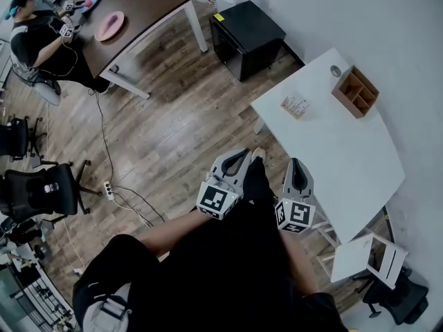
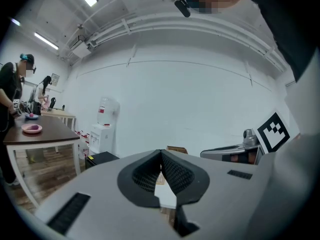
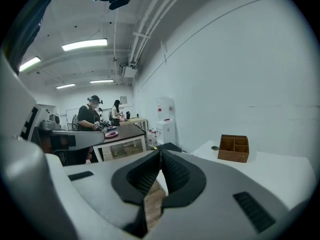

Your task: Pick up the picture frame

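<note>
Right gripper [image 3: 160, 153] shows ribbed black fingers [image 3: 178, 174] pressed together.

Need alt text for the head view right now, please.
Shut and empty, the left gripper and right gripper hover over wood floor, pointing toward a white table. On it sit a wooden organizer and a small flat printed item.

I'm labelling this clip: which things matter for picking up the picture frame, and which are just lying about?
Job: left gripper and right gripper, both shut, empty; small flat printed item, probably the frame; white table under it.
Lying about: wooden organizer, black cabinet, pink plate.
</note>
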`<state>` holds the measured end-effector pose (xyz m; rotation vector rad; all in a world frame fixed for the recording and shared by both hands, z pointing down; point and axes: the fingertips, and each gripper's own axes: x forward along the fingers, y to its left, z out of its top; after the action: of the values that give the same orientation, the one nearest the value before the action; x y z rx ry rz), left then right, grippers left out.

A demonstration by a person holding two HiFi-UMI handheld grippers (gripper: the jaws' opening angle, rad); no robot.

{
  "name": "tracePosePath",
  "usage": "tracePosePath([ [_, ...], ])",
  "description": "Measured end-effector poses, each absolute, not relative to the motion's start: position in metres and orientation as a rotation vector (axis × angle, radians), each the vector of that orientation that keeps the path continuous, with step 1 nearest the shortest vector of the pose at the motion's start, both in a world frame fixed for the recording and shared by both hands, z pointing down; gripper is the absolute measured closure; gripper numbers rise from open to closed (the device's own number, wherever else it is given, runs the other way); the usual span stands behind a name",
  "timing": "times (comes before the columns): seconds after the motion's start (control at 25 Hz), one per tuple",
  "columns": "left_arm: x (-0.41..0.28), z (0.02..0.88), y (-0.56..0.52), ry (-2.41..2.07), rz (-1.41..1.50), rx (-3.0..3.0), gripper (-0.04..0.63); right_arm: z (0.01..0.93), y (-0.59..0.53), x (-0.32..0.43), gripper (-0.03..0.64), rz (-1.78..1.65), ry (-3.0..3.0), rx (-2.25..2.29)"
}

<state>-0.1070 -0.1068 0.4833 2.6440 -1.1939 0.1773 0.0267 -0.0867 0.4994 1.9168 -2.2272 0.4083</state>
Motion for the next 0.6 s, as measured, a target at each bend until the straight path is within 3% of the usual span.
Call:
tracePosePath([
  [0.6, -0.015, 0.560, -0.241, -1.021, 0.214, 2.528, 0.581, 0.557, -0.203, 0.097, 0.580, 0.593, -2.200, 1.826],
])
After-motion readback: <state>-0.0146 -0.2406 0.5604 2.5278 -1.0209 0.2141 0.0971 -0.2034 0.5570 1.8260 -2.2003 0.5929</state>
